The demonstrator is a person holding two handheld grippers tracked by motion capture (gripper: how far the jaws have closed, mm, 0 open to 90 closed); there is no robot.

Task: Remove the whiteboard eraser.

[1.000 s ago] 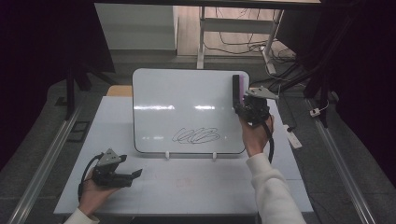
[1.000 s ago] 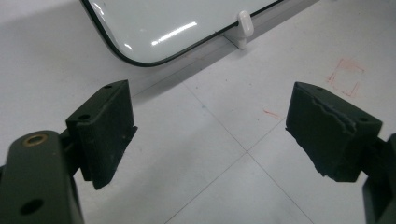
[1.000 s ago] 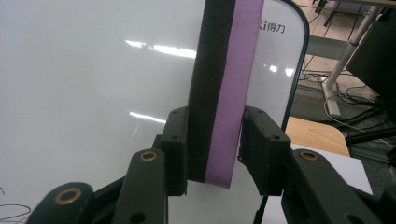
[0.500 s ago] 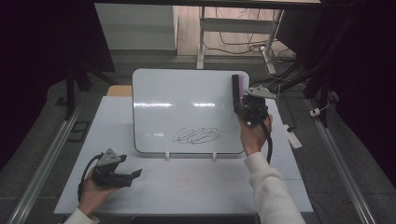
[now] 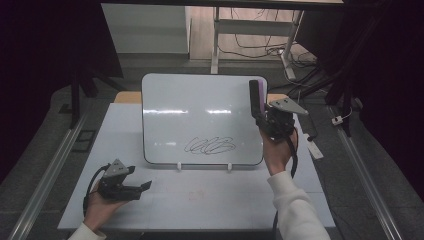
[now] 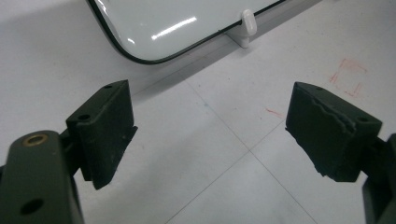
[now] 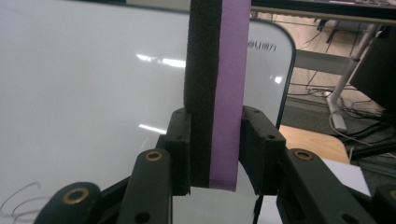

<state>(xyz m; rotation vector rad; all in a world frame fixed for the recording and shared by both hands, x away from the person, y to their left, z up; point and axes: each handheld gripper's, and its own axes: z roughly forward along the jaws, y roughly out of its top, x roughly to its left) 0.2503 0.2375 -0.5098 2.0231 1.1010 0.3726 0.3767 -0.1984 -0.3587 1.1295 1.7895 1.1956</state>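
**Eraser gripped upright at the whiteboard's right edge**

The right gripper [image 5: 261, 111] clamps an eraser [image 7: 215, 93], its jaws pressed on both faces: the black felt side against one pad, the purple side against the other. Its jaws have just been closing on the eraser. In the high view the eraser [image 5: 257, 97] stands upright at about 2 o'clock on the whiteboard [image 5: 200, 105], over its right edge, its felt side toward the board face. A scribble [image 5: 210, 146] sits at about 6 o'clock on the board, low and centred, well apart from the eraser. The board leans on two small white feet [image 5: 178, 166] on the table [image 5: 210, 200].

The left gripper [image 5: 145, 186] rests at 7 o'clock of the board, near the table's front left corner, jaws released and wide apart with nothing between them; its own view shows bare table [image 6: 210, 140] and the board's lower corner [image 6: 154, 42] ahead
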